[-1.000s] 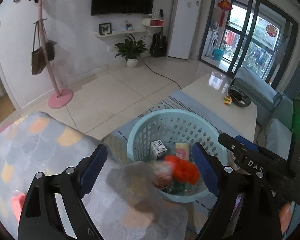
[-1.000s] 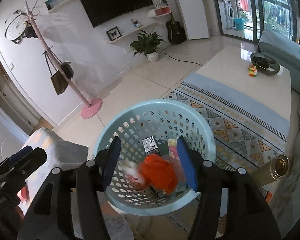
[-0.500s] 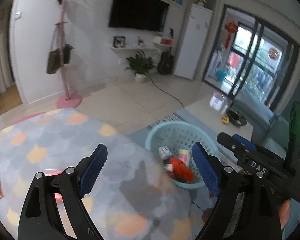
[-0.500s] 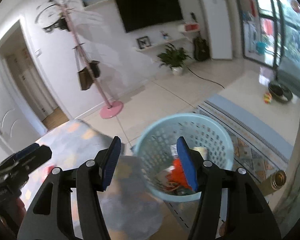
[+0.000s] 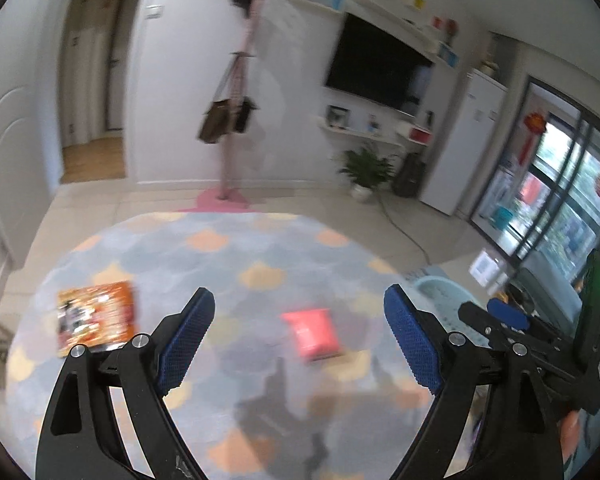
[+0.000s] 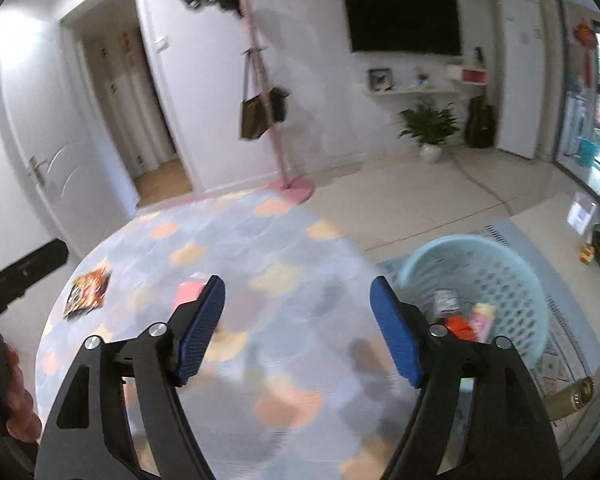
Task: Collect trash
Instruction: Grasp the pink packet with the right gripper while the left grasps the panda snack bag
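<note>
1. Left wrist view: our left tool stands wide open and empty over the table. The red packet lies between its fingers at about 12 o'clock; the orange wrapper sits at 9 o'clock. The picture is blurred, so we could misjudge the packet's edge and pinch cloth instead

2. Right wrist view: our right tool has just been opening, nothing between its fingers. The basket sits off the table's edge at 2 o'clock, trash already inside. Both tools near one packet could collide
</note>
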The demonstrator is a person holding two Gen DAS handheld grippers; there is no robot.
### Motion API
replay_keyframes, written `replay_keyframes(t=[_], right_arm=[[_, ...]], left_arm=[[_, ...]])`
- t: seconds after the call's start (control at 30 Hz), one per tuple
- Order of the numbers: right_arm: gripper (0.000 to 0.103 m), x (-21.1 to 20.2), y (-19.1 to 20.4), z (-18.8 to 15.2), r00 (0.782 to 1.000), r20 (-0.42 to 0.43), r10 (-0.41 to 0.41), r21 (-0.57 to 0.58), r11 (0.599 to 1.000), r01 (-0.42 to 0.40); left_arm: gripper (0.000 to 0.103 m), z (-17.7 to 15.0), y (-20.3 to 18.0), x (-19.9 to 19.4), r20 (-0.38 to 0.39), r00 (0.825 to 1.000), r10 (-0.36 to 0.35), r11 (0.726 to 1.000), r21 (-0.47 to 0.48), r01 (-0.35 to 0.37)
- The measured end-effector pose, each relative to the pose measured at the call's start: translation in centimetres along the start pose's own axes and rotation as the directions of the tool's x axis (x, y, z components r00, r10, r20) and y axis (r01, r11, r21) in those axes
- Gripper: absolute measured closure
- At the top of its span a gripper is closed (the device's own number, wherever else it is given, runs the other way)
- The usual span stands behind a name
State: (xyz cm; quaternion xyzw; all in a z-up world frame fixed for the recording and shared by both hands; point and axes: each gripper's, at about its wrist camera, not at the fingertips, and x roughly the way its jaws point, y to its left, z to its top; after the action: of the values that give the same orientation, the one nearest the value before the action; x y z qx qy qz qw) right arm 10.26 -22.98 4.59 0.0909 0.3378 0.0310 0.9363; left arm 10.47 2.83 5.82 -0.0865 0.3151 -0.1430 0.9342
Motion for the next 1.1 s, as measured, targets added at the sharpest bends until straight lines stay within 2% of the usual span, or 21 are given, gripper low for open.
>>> replay_keyframes(t=[0.13,0.27,0.43,0.53,0.67,0.73,0.8,0.83,0.87,0.9,0.93,1.0,1.1], right_arm=[[0.026,2.9,3.4,-0.8,0.996,-0.069,0.055,-0.027,0.998,-0.057],[0.026,5.5,5.8,-1.3,0.989,-0.121,0.081,-0.022,0.996,-0.085],[0.026,8.5,8.0,-2.0,0.984,-0.16,0.078,-0.014,0.997,-0.082],[0.026,10.6,8.7,-2.4,0.965,-0.227,0.129,0.021,0.992,-0.127],[0.026,11.8,9.6,-2.7,0.971,-0.229,0.061,-0.016,0.998,-0.066],[0.026,12.3,9.7,-2.9,0.972,-0.232,0.042,-0.024,0.999,-0.049],[0.027,12.6,10.0,-3.1,0.97,-0.242,0.027,-0.038,0.999,-0.037],[0.029,12.7,10.2,-3.2,0.97,-0.242,0.012,-0.052,0.998,-0.025],[0.038,12.7,10.4,-3.2,0.971,-0.24,0.003,-0.064,0.998,-0.019],[0.052,12.7,10.6,-3.2,0.971,-0.238,0.005,-0.076,0.997,-0.023],[0.058,12.8,10.7,-3.2,0.971,-0.238,0.008,-0.081,0.996,-0.028],[0.066,12.7,10.9,-3.4,0.973,-0.231,0.001,-0.092,0.996,-0.023],[0.066,12.4,10.7,-3.4,0.975,-0.221,0.008,-0.09,0.996,-0.029]], left_arm=[[0.018,-0.3,4.7,-0.8,-0.008,0.998,0.061,0.995,-0.076,-0.062],[0.018,-0.8,9.6,-0.7,-0.043,0.99,0.134,0.978,-0.154,-0.139],[0.019,-1.6,14.6,-0.8,-0.089,0.976,0.197,0.955,-0.21,-0.211],[0.019,-2.0,17.3,0.2,-0.139,0.966,0.218,0.942,-0.228,-0.245],[0.021,-2.5,20.0,1.7,-0.193,0.962,0.195,0.927,-0.283,-0.245],[0.026,-2.7,20.8,2.3,-0.209,0.957,0.202,0.92,-0.293,-0.259],[0.04,-3.0,21.3,3.3,-0.239,0.949,0.204,0.921,-0.28,-0.269],[0.042,-3.0,21.2,3.8,-0.252,0.944,0.213,0.924,-0.262,-0.279],[0.045,-3.1,21.1,3.8,-0.245,0.942,0.23,0.925,-0.245,-0.289],[0.054,-3.1,20.8,3.9,-0.244,0.937,0.249,0.927,-0.22,-0.303],[0.06,-3.1,20.5,4.0,-0.247,0.934,0.258,0.929,-0.203,-0.31],[0.086,-3.2,20.0,3.9,-0.249,0.941,0.23,0.938,-0.202,-0.283],[0.087,-3.7,18.8,3.3,-0.238,0.955,0.178,0.95,-0.21,-0.229]])
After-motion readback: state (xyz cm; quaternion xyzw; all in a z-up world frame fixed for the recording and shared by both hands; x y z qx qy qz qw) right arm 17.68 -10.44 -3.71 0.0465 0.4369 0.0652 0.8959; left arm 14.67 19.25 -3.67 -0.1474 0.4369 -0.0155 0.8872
